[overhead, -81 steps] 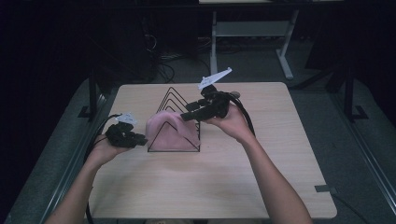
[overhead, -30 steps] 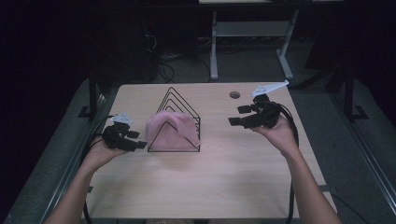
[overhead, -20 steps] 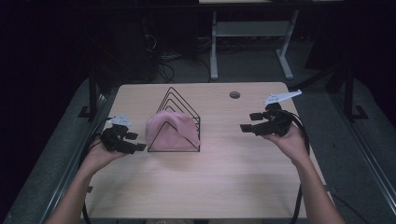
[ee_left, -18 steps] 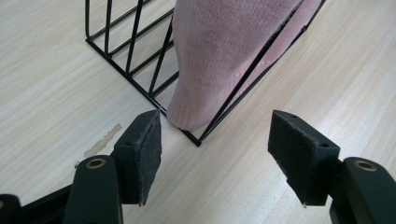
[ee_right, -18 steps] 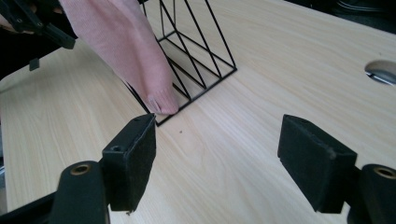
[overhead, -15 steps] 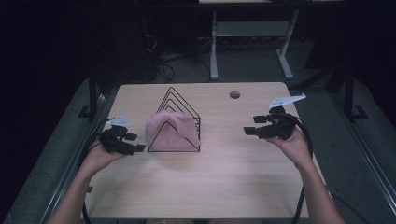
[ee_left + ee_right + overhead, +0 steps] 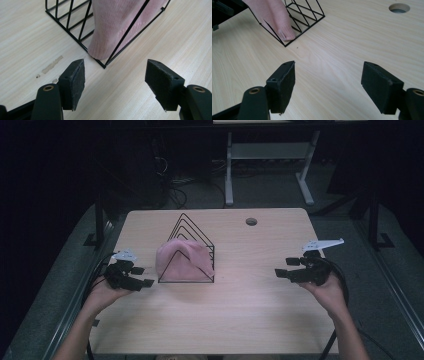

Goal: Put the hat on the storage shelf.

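Note:
A black wire rack of triangular frames stands left of the table's middle, with a pink knitted cloth tucked inside it. Up close, the cloth bulges between the rack's wires and reaches the near corner. My left gripper rests on the table just left of the rack, open and empty, its jaws facing that corner. My right gripper hovers near the table's right edge, open and empty, well away from the rack and the cloth.
A light wooden table carries everything. A round cable hole sits at the back right of its top. Beyond the far edge are a white desk frame and cables on a dark floor.
My right gripper has drawn away from the rack to the right and toward the near side of the table, empty. The left gripper has barely shifted.

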Demonstrator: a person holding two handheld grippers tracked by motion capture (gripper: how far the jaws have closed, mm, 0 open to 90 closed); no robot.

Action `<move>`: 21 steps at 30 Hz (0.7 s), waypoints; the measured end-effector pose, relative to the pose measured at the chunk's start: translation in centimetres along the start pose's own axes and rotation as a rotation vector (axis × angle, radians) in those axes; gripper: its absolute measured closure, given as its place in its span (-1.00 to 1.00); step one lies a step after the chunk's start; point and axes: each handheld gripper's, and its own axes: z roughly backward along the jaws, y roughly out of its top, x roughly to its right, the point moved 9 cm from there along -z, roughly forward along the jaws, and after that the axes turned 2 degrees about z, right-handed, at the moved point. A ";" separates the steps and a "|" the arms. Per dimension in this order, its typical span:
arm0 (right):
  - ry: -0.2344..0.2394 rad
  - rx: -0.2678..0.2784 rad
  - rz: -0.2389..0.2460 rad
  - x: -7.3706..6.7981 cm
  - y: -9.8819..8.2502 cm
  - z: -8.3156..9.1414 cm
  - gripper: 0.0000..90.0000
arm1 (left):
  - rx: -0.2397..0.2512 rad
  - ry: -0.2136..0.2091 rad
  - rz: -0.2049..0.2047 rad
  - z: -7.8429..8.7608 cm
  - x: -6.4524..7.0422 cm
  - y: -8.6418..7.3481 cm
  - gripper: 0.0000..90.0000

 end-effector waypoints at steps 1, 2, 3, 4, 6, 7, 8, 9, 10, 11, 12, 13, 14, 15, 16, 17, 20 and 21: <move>-0.003 -0.005 -0.002 0.1 -0.4 0.1 -0.41 | 0.001 -0.002 0.001 -0.1 0.1 -0.1 -0.29; -0.007 -0.006 -0.004 0.1 -0.8 0.1 -0.41 | -0.003 -0.001 -0.003 -0.1 0.1 -0.2 -0.29; -0.009 -0.003 -0.006 0.1 -1.0 0.1 -0.41 | -0.007 0.000 -0.006 -0.1 0.1 -0.4 -0.29; -0.010 -0.004 -0.010 0.1 -1.4 0.2 -0.41 | -0.006 0.000 -0.003 -0.1 0.1 -0.5 -0.30; -0.014 -0.005 -0.015 0.0 -2.4 0.3 -0.41 | -0.006 0.001 -0.005 0.0 0.2 -0.6 -0.30; -0.014 -0.005 -0.015 0.0 -2.4 0.3 -0.41 | -0.007 0.000 -0.005 0.1 0.3 -0.7 -0.30; -0.016 -0.006 -0.021 -0.1 -2.8 0.4 -0.41 | 0.000 0.000 -0.004 0.1 0.4 -0.7 -0.31; -0.023 -0.008 -0.028 -0.1 -3.6 0.5 -0.42 | 0.003 0.000 -0.007 0.1 0.5 -0.7 -0.31; -0.028 -0.006 -0.031 -0.2 -4.0 0.6 -0.42 | 0.003 0.005 -0.013 0.2 0.6 -0.8 -0.31; -0.028 -0.006 -0.031 -0.2 -4.0 0.6 -0.42 | 0.003 0.005 -0.013 0.2 0.6 -0.8 -0.31; -0.029 -0.010 -0.037 -0.2 -4.5 0.7 -0.43 | 0.007 0.006 -0.011 0.2 0.7 -0.9 -0.31; -0.031 -0.013 -0.040 -0.2 -5.0 0.8 -0.44 | 0.011 0.004 -0.010 0.2 0.8 -1.0 -0.32; -0.037 -0.014 -0.042 -0.3 -5.5 0.9 -0.43 | 0.011 0.001 -0.008 0.1 0.9 -1.1 -0.32; -0.039 -0.020 -0.044 -0.4 -6.1 1.0 -0.43 | 0.010 0.002 -0.008 0.0 0.9 -1.2 -0.32; -0.041 -0.022 -0.046 -0.4 -6.4 1.1 -0.43 | 0.012 0.002 -0.005 -0.1 0.9 -1.3 -0.32; -0.042 -0.022 -0.052 -0.5 -6.8 1.2 -0.44 | 0.016 -0.003 0.001 -0.2 1.0 -1.4 -0.32; -0.045 0.001 -0.070 -0.8 -8.0 1.6 -0.44 | 0.027 -0.004 0.003 -0.2 1.4 -1.8 -0.33; -0.045 0.001 -0.070 -0.8 -8.0 1.6 -0.44 | 0.027 -0.004 0.003 -0.2 1.4 -1.8 -0.34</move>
